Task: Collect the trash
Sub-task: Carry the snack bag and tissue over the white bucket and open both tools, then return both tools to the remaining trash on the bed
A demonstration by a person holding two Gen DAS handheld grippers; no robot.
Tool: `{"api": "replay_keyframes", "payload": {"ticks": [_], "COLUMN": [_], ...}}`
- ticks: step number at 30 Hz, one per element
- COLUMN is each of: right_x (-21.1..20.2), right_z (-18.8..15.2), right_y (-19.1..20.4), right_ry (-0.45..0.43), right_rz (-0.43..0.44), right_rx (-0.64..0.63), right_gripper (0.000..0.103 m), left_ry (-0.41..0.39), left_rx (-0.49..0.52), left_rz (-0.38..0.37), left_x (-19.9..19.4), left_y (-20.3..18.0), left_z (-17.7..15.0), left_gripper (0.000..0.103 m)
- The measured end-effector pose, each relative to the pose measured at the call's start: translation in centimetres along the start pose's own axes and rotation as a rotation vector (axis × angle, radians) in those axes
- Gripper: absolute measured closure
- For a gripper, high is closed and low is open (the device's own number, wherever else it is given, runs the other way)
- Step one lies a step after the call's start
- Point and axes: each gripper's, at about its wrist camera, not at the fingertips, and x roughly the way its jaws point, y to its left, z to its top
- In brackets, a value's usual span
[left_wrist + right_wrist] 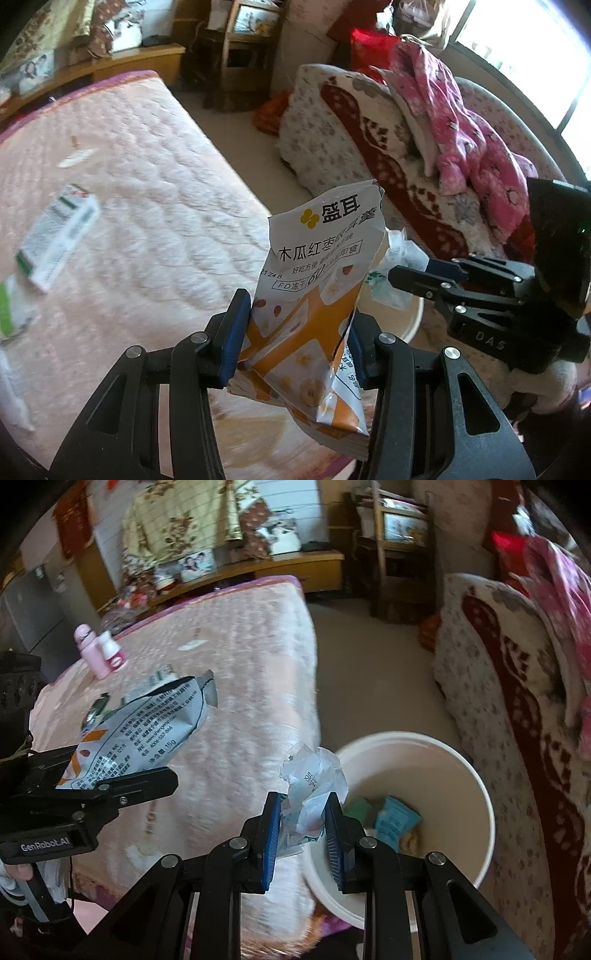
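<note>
My left gripper (295, 332) is shut on a torn white and orange snack bag (317, 280), which stands upright between the blue pads. To its right, my right gripper (424, 280) grips a crumpled clear wrapper (397, 258). In the right wrist view my right gripper (303, 830) is shut on that crumpled wrapper (314, 786), just left of the rim of a white bin (476, 775) on the floor. Several packets lie in the bin. My left gripper (122, 786) holds the snack bag (147, 731) above the bed, left of the bin.
A pink quilted bed (147, 184) carries a white and green box (55, 240), a paper scrap (75, 158), a pink bottle (92, 653) and a white bottle (112, 651). Patterned blankets (369, 147) are piled on the right. Beige floor (369, 657) runs between them.
</note>
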Motion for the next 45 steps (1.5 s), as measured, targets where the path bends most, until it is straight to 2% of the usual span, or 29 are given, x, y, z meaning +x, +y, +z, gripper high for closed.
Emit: {"api": "replay_keyframes", "payload": {"ticks": [9, 20, 23, 24, 25, 26, 28, 36, 45], "right_x": [0.1, 0.8, 0.8, 0.9, 0.9, 1.0, 0.9, 1.0, 1.2], "right_z": [-1.5, -2.1, -2.2, -2.2, -2.3, -2.3, -2.2, -2.2, -2.0], "right_y": [-3.3, -5.1, -5.4, -5.6, -5.8, -5.8, -6.0, -5.8, -5.0], "right_ry": [0.020, 0.034, 0.032, 0.032, 0.034, 0.034, 0.030, 0.034, 0.039], "right_rz": [-0.028, -0.045, -0.056, -0.057, -0.056, -0.060, -0.068, -0.062, -0.054], "right_rx": [0.059, 0.094, 0.106, 0.112, 0.121, 0.129, 0.135, 0.139, 0.132], "right_gripper": [0.080, 0.081, 0.081, 0.080, 0.077, 0.069, 0.059, 0.058, 0.058], "left_ry": [0.031, 0.028, 0.023, 0.016, 0.010, 0.003, -0.003, -0.009, -0.019], "left_rx": [-0.010, -0.010, -0.008, -0.009, -0.010, -0.014, -0.018, -0.019, 0.027], "left_rz": [-0.049, -0.084, -0.100, -0.102, -0.107, -0.116, -0.129, -0.119, -0.049], "left_x": [2.6, 3.8, 3.9, 3.8, 3.8, 3.7, 3.5, 2.7, 1.7], "left_y": [-2.0, -3.0, -3.3, -3.3, -3.4, -3.4, -3.3, -2.6, -2.3], "left_z": [0.7, 1.4, 1.6, 1.6, 1.7, 1.7, 1.7, 1.6, 0.7], "left_gripper": [0.057, 0.054, 0.052, 0.046, 0.041, 0.040, 0.034, 0.031, 0.031]}}
